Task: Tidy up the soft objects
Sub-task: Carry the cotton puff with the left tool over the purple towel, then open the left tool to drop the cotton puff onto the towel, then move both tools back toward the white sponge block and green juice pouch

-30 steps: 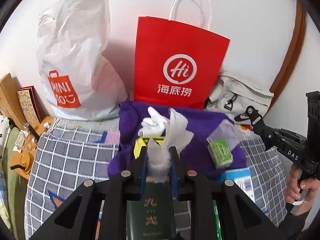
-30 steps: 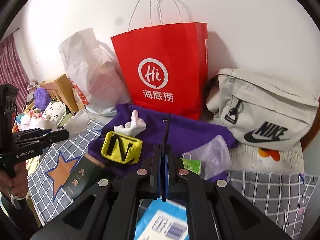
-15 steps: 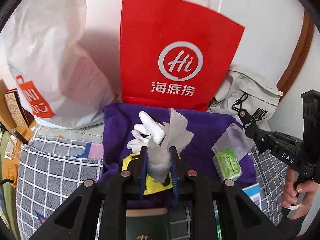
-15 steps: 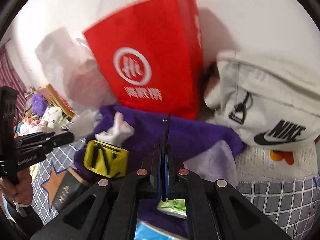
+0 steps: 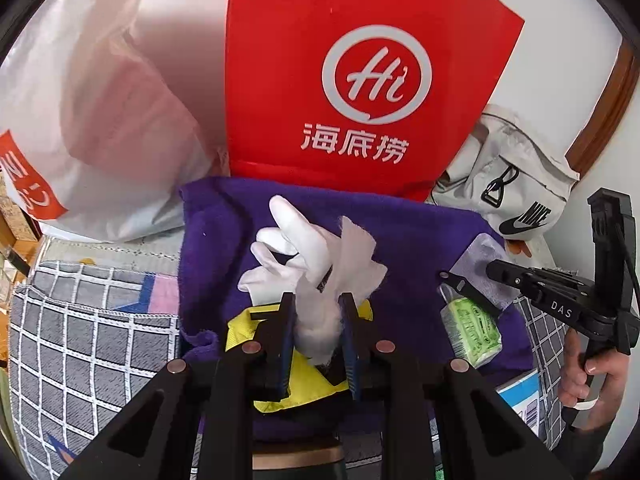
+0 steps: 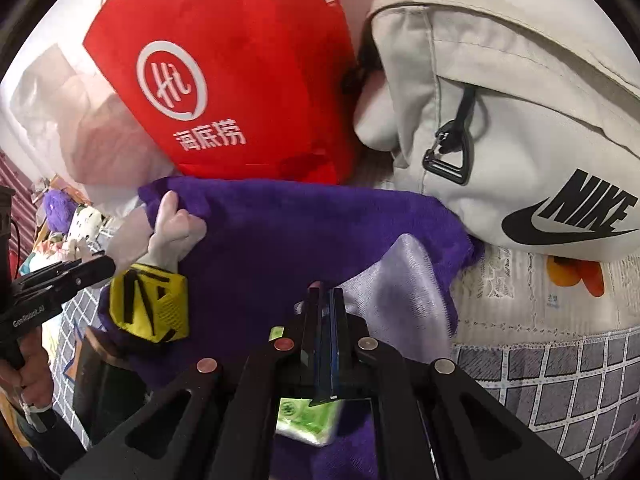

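Left claw [image 5: 318,320] clamped on white tissue wad [image 5: 324,304], purple towel [image 5: 408,248] below w/ white glove [image 5: 292,248] at 11 o'clock, right claw [image 6: 325,312] pressed together, empty, over green tissue pack [image 6: 308,420].

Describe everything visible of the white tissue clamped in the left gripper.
The white tissue is a soft, crumpled sheet with frayed edges, thin and fibrous. The left gripper is shut on its bunched lower part; its upper flap fans up past the fingertips. It hangs above the purple towel, in front of the white glove.

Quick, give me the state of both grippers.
Left gripper: closed on a crumpled white tissue.
Right gripper: closed, fingers together, nothing held.
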Demonstrator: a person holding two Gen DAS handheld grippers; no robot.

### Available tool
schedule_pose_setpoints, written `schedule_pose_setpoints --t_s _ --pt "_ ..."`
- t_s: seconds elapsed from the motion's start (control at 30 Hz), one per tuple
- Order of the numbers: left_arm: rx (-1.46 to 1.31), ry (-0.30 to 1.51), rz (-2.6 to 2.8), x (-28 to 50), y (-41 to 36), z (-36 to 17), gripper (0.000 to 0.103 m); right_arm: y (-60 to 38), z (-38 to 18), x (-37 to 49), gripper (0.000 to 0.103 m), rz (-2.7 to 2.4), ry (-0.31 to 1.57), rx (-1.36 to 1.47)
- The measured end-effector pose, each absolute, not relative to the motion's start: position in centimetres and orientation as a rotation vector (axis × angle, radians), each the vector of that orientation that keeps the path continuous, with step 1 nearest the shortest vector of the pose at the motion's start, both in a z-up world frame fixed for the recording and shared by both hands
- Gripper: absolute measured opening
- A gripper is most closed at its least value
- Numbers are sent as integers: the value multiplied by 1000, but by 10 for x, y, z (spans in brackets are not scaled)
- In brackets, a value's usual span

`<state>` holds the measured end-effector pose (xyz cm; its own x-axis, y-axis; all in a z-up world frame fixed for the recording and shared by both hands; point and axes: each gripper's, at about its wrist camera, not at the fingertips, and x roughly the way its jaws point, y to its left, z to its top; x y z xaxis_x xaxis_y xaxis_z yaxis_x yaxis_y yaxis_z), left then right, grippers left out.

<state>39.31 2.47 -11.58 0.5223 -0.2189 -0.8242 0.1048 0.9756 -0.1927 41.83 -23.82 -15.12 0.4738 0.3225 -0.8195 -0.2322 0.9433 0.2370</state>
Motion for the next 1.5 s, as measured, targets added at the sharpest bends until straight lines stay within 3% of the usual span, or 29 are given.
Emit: schedule_pose_setpoints --t_s 0.43,0.53,0.57,0.6,0.63,0.73,0.87,0.9,1.13,1.23,1.5 --pt "-143 1054 -229 404 19 -134 21 -235 -141 415 5 336 985 75" --pt "-150 1063 -234 406 21 -137 21 -238 -134 412 22 335 957 85" --pt "-151 1068 -233 407 20 -138 21 -238 -132 410 38 330 947 88" --pt "-152 1074 -233 408 20 -140 21 -238 -130 409 47 327 938 90" --pt "-152 1079 -235 408 19 -140 21 -237 -128 408 48 329 924 93" --pt "-155 1088 -254 410 15 -141 30 -233 -122 406 49 350 908 107" --pt "-158 1073 -248 408 11 -136 63 -223 -116 400 49 356 884 76" --pt "-151 1065 -237 406 10 -133 66 -220 -115 398 49 352 879 61" --pt "-94 994 -197 391 9 -103 66 -209 -96 381 49 357 826 57" --pt "-78 928 -180 375 14 -83 66 -205 -86 365 56 356 819 48" --pt "-119 890 -204 324 31 -57 66 -207 -77 313 59 350 856 63"
